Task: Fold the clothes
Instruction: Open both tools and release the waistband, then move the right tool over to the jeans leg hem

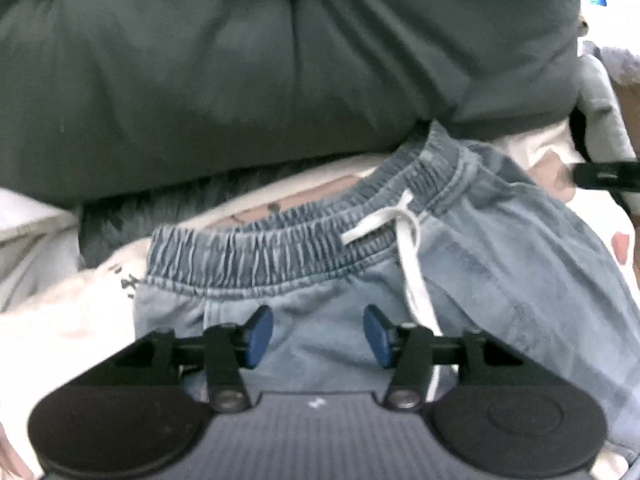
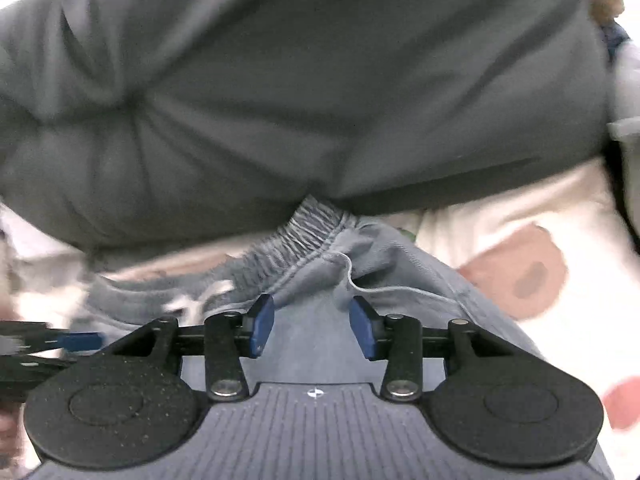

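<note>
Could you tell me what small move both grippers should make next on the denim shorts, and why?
Probably close both onto the fabric. The left gripper and right gripper are open, each over the denim shorts just below the waistband, gripping nothing yet.

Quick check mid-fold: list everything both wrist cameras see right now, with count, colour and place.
denim shorts: one, light blue, elastic waistband up, in front of both grippers
drawstring: one, white, at the waistband's middle
printed sheet: one, cream with reddish-brown shapes, under the shorts
person's top: one, dark grey-green, filling the upper view
left gripper: black with blue pads, open over the shorts
right gripper: black with blue pads, open over the shorts
</note>
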The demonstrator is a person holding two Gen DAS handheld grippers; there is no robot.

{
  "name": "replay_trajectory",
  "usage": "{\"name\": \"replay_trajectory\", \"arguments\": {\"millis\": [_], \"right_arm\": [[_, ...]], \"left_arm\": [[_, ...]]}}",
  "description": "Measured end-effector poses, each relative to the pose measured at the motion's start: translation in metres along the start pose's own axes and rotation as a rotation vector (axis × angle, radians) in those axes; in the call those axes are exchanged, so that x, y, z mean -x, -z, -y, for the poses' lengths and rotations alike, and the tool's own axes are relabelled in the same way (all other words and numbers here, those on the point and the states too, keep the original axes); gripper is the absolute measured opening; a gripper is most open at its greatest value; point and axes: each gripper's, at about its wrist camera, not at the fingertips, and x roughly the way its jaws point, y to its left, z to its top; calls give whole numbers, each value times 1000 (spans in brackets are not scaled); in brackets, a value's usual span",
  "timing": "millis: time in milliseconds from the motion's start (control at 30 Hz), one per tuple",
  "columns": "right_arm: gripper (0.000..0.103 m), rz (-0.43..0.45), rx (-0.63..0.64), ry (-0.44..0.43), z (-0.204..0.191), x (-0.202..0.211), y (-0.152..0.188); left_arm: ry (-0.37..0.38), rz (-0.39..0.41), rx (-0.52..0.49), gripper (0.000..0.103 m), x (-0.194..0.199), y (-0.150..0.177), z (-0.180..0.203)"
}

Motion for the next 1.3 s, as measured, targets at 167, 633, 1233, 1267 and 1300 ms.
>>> {"name": "replay_trajectory", "arguments": {"millis": [167,633,1233,1267,1300], "right_arm": [[53,66,-71,51,23,107,16],[57,73,-220,274,83,278,164],[57,137,-606,513,79,364,395],[57,134,-623,520,78,364,404],[57,133,-639,523,78,364,413]], "left_arm": [[-10,58,-39,69,19,-2,12],[7,-26,-49,70,1,20,32],[133,-103,-357,71,30,33,109],[135,-106,-368,71,32,33,114],[136,-109,-378,72,33,34,119]]}}
